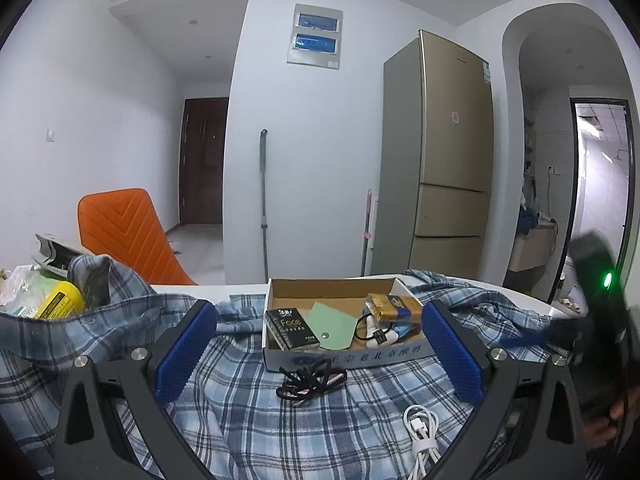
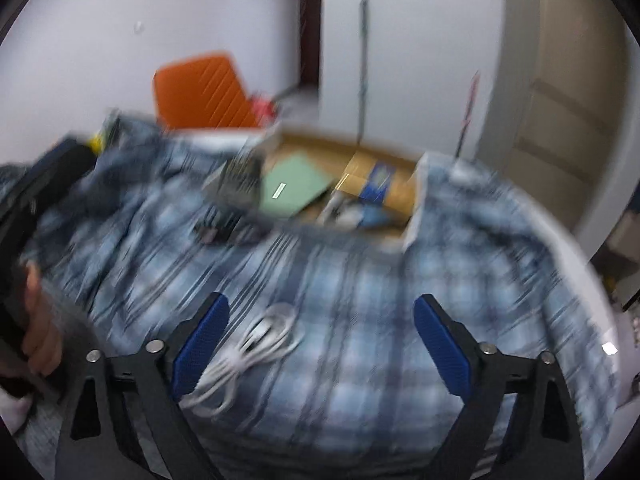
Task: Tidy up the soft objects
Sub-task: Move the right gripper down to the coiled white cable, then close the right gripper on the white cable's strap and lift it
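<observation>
A white table (image 1: 208, 290) stands before a fridge (image 1: 440, 152). A plaid shirt (image 1: 360, 400) sprawls unfolded across it, under a box (image 1: 348, 356), hair ties (image 1: 308, 380) and a cable (image 1: 422, 428); sorting looks barely begun. The left gripper (image 1: 320, 344) and right gripper (image 2: 320, 344) gape wide, empty, above the shirt.

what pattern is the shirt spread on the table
Blue, white and dark plaid on the shirt; it shows sharpest in the left wrist view.
</observation>
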